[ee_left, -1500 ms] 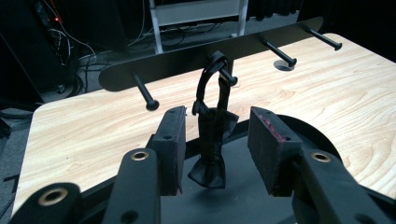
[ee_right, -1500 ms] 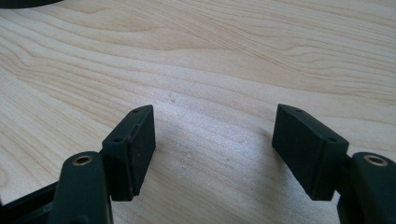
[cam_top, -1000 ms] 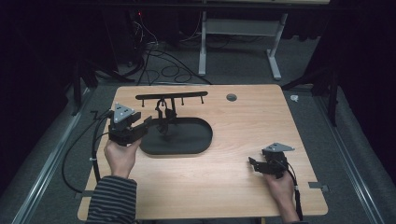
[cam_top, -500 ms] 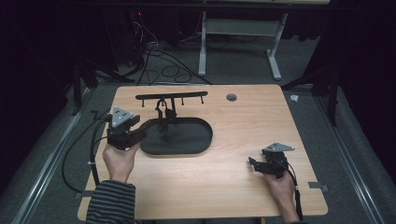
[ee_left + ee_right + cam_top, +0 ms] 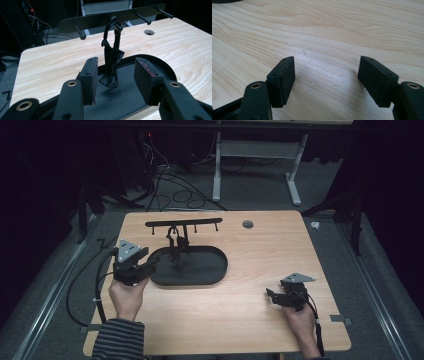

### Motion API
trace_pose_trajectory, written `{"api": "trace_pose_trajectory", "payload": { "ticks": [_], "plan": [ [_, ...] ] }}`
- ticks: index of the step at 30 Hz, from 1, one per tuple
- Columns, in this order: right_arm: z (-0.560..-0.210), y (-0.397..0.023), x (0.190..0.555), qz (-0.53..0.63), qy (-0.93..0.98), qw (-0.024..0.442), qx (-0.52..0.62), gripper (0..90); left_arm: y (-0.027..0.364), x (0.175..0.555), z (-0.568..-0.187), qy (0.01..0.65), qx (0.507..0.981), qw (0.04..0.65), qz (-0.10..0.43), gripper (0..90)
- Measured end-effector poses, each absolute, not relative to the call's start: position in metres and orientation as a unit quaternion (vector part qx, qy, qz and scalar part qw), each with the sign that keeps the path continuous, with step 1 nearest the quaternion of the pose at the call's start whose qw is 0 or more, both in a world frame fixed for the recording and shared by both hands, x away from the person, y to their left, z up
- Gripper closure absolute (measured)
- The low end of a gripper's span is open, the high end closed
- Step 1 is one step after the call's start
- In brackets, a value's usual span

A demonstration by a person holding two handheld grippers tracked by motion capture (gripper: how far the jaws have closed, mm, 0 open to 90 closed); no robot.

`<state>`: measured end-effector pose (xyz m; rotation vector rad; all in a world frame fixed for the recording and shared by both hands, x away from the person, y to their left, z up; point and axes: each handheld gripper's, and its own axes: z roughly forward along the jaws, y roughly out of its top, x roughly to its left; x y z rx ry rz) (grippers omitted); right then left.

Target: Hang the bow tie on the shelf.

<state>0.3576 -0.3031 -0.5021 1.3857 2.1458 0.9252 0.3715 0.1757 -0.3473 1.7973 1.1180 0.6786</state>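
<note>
Lining the wide-open, empty left gripper on the black bow tie hanging from the rack peg over the tray, probably pinch mid-strap; right gripper idles open on the surface.

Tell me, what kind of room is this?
Probably a lab or recording workshop: a light wooden table stands on grey floor among tangled black cables, beside a white metal desk frame, with dark surroundings and a hand-held black left gripper.
</note>
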Motion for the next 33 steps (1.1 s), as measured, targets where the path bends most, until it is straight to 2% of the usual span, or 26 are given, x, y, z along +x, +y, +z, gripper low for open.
{"api": "trace_pose_trajectory", "payload": {
  "ticks": [33],
  "plan": [
    [-0.502,-0.303,0.358,0.332,0.773,0.212,0.498,31.6,0.181,0.355,-0.366,0.458,0.729,0.429,0.274,53.1]
  ]
}}
